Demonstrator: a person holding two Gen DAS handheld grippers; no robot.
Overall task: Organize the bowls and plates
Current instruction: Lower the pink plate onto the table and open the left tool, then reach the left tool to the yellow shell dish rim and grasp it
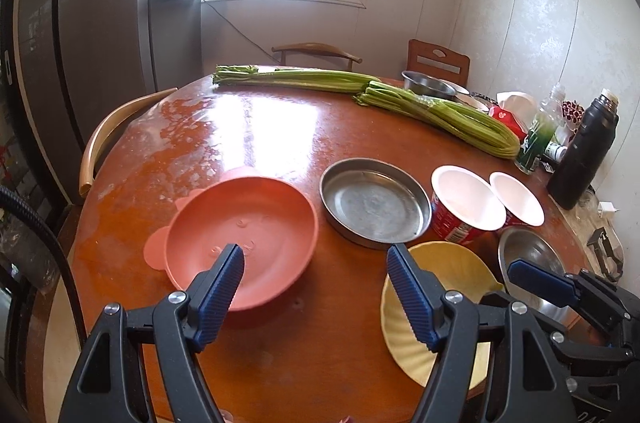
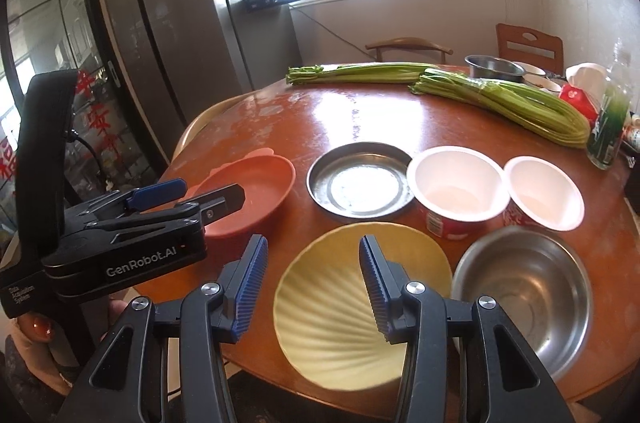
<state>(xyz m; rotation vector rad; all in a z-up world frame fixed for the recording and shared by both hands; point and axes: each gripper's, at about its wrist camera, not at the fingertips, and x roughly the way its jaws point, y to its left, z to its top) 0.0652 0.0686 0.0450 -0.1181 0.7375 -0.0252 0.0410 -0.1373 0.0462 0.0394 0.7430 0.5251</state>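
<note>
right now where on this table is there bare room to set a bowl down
Bare: the wide stretch of table between the celery and the dish row, and the left edge behind the pink plate. Crowded: the near right, where steel pan, paper cups, yellow plate and steel bowl sit close together.

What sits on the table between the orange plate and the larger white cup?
The flat steel pan lies between the orange plate and the larger white cup, nothing else; both wrist views show it.
</note>
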